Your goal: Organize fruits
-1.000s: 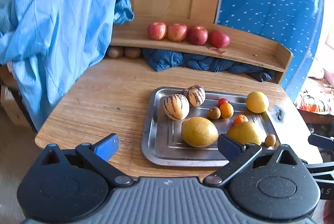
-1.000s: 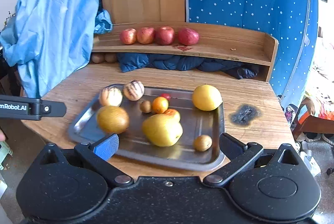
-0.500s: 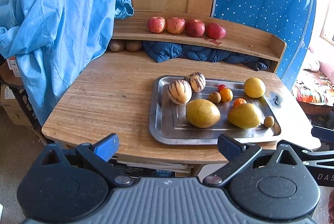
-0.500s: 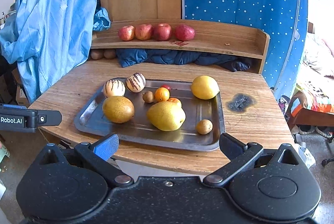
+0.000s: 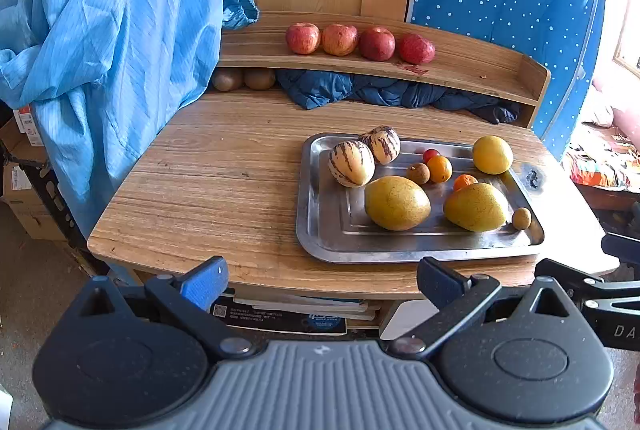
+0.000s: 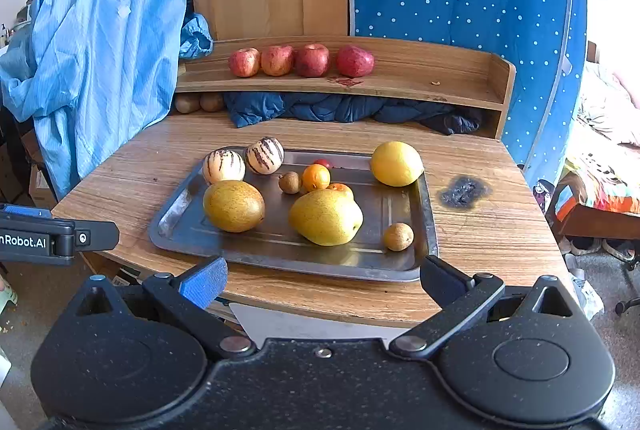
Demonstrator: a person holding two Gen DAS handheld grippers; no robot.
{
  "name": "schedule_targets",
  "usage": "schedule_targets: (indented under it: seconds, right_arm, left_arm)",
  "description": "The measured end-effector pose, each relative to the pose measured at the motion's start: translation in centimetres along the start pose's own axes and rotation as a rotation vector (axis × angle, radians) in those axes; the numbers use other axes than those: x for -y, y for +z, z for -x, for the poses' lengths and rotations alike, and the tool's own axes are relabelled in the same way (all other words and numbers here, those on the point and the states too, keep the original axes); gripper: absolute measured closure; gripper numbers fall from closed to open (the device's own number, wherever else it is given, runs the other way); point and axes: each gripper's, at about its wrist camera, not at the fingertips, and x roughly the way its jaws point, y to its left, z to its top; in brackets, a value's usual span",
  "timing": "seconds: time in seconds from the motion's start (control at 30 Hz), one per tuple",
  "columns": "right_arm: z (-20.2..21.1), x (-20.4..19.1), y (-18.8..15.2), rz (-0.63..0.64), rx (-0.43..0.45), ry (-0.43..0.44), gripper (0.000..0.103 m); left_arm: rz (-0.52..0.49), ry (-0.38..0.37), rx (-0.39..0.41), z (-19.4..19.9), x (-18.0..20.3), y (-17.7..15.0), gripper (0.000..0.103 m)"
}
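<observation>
Left gripper (image 5: 322, 278) and right gripper (image 6: 324, 276): fingers wide, empty, short of the table edge. Mixed fruits sit on steel tray (image 6: 428, 222); four apples (image 6: 300, 61) on shelf.

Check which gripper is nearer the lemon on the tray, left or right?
Right, probably. The lemon sits at the tray's far right corner. The right gripper hangs off the tray's near edge; the left gripper sits further left, off the table's front edge.

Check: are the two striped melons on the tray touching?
Touching. In the left wrist view the front striped melon overlaps the rear striped melon with no gap visible on the tray.
</observation>
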Motion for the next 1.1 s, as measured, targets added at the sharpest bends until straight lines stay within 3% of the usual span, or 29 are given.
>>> schedule_targets:
  seconds: [1.1]
  right_arm:
    - [-0.28, 0.14, 0.15, 0.027, -0.006, -0.029, 0.001]
  left_arm:
    - [-0.003, -0.008, -0.004, -0.31, 0.79, 0.51, 0.001]
